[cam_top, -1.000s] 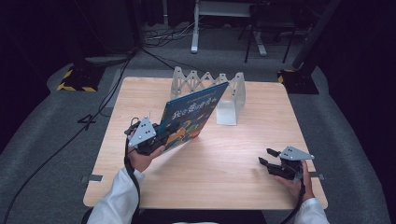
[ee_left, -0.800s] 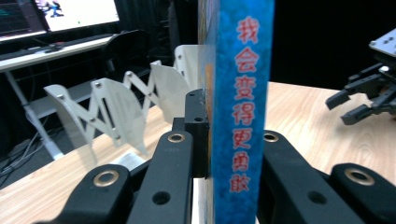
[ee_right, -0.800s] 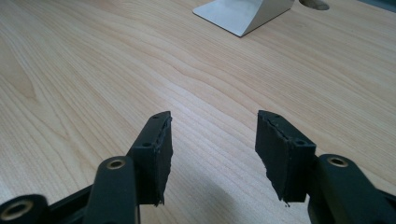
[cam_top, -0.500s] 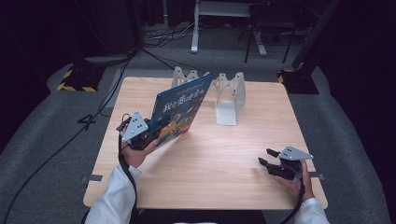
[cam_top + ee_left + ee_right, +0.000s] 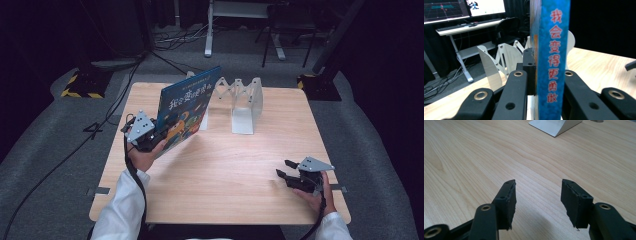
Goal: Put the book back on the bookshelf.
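A blue picture book (image 5: 187,107) with red characters on its spine (image 5: 552,60) stands tilted above the left half of the table. My left gripper (image 5: 157,134) is shut on the book's lower edge, a jaw on each face (image 5: 549,72). The book's far corner is close to the left end of a white folding book rack (image 5: 245,102), whose dividers (image 5: 506,57) rise just behind the book. Over the bare wood near the front right edge, my right gripper (image 5: 283,168) is open with nothing between its pads (image 5: 537,195).
The wooden table (image 5: 225,175) has bare room in its middle and front. The rack's flat foot (image 5: 554,126) lies ahead of the right gripper. Beyond the table are a white desk with monitors (image 5: 461,27), a chair and floor cables.
My left gripper has carried the book left and away from me, and it now stands more upright near the rack's left end. The right gripper has not moved.
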`<action>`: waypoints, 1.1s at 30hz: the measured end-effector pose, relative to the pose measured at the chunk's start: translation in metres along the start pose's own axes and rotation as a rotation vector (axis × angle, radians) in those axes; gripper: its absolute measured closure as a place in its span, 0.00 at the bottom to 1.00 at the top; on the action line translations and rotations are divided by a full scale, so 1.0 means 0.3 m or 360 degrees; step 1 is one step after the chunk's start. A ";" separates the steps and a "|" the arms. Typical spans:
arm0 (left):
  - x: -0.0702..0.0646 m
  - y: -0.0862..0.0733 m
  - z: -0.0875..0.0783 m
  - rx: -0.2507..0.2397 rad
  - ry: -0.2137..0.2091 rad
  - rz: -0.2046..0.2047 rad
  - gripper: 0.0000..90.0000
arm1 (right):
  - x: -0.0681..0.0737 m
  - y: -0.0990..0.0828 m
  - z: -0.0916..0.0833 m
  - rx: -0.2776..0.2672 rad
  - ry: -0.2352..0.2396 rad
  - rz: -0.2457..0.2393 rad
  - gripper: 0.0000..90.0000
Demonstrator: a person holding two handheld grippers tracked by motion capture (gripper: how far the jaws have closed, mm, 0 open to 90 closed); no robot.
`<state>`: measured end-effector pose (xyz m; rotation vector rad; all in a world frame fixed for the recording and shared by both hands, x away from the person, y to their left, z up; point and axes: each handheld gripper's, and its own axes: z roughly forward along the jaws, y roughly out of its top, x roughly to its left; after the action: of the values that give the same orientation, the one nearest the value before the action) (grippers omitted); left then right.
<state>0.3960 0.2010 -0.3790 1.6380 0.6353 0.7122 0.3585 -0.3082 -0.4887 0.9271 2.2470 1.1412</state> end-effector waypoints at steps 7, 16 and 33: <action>0.025 0.011 0.020 -0.0007 0.0027 -0.0031 0.92 | 0.001 -0.001 0.002 0.0005 0.0005 -0.0001 0.52; 0.047 0.022 0.056 -0.0013 0.0054 -0.0071 0.92 | 0.006 -0.002 0.008 0.0023 0.0035 -0.0011 0.51; 0.080 0.040 0.177 -0.0039 0.0098 -0.0125 0.92 | -0.001 -0.003 0.031 0.0153 0.0113 0.0136 0.35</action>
<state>0.4520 0.1820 -0.3717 1.5651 0.7286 0.7122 0.3642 -0.3039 -0.4945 1.0451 2.3574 1.1277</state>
